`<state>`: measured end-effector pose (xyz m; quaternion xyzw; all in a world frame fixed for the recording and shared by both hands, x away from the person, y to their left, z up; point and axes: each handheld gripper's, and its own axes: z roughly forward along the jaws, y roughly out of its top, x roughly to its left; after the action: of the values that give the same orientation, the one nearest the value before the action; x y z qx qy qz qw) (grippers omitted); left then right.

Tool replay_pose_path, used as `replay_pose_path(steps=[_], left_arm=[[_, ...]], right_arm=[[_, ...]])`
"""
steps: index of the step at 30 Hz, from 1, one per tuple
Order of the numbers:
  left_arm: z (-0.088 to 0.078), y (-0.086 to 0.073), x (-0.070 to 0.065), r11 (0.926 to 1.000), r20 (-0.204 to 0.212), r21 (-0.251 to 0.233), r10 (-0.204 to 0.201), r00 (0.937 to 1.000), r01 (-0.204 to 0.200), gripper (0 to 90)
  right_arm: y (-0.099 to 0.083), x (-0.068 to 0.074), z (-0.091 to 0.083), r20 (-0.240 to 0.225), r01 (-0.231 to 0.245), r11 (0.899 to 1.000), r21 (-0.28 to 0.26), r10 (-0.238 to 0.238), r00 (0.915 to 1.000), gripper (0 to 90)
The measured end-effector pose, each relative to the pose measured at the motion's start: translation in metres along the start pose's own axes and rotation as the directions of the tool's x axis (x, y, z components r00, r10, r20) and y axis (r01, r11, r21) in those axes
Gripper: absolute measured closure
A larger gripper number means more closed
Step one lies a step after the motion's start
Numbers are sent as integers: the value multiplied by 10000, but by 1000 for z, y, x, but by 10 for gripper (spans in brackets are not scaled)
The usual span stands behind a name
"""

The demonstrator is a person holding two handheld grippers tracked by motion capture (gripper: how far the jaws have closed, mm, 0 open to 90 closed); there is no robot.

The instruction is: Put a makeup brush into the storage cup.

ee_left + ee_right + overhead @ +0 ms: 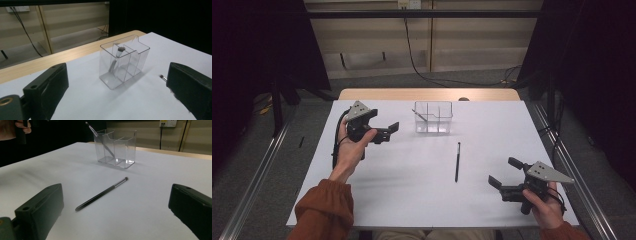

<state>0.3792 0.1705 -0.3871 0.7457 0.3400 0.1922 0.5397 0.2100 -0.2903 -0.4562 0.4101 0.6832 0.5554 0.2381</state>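
The high view looks forward and down from above the person's side, taking in the whole white table (412,165), the floor around it and the back wall. The left gripper view rides low on the left tongs (113,95), just above the tabletop, facing the clear organiser (123,62) from near, with the wooden table edge and wall behind. The right gripper view sits equally low on the right tongs (115,212), looking across the table past the black brush (101,193) toward that organiser (115,148), which stands farther off. All three views share the organiser and the paper around it.
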Motion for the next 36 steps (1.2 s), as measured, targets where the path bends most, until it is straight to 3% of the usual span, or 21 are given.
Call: replay_pose_path(steps=[6, 8, 9, 13, 17, 22, 25, 28, 32, 36], left_arm=[[-17, -11, 4, 9999, -241, -146, -72, 9997, 68, 47], [-22, -16, 3, 9997, -429, -249, 72, 9991, -83, 51], [-24, -19, 3, 9996, -306, -267, -46, 9995, 38, 52], [-34, -28, -1, 9995, -440, -277, 158, 9989, -171, 51], [-45, -34, -3, 9983, -377, -573, 20, 9993, -42, 45], [-58, -46, -4, 9977, -603, -678, -70, 9982, 29, 38], [-64, -52, -5, 9968, -483, -735, -341, 9982, 305, 38], [-71, -60, -8, 9960, -631, -792, -475, 9969, 424, 38], [-78, -67, -9, 9966, -786, -748, -414, 9960, 355, 41], [-89, -68, -12, 9939, -747, -1040, -453, 9962, 374, 41]], right_arm=[[0, 0, 0, -6, 28, 10000, 3, -28, 10000, 0], [0, 0, 0, -21, 7, 10000, 1, -7, 10000, 0], [0, 0, 0, -23, 15, 10000, 3, -15, 10000, 0], [0, 0, 1, -48, 37, 10000, 46, -37, 10000, 0], [0, 0, 0, -27, 24, 10000, 47, -24, 10000, 0], [0, 1, 0, -55, 72, 9999, 88, -72, 10000, 0], [0, 0, 1, -18, 85, 9999, 89, -85, 10000, 0], [0, 0, 1, -11, 123, 9999, 117, -123, 9999, 0], [0, 0, 2, 4, 53, 9999, 89, -53, 10000, 0], [0, 1, 2, -4, 73, 9999, 117, -73, 10000, 0]])
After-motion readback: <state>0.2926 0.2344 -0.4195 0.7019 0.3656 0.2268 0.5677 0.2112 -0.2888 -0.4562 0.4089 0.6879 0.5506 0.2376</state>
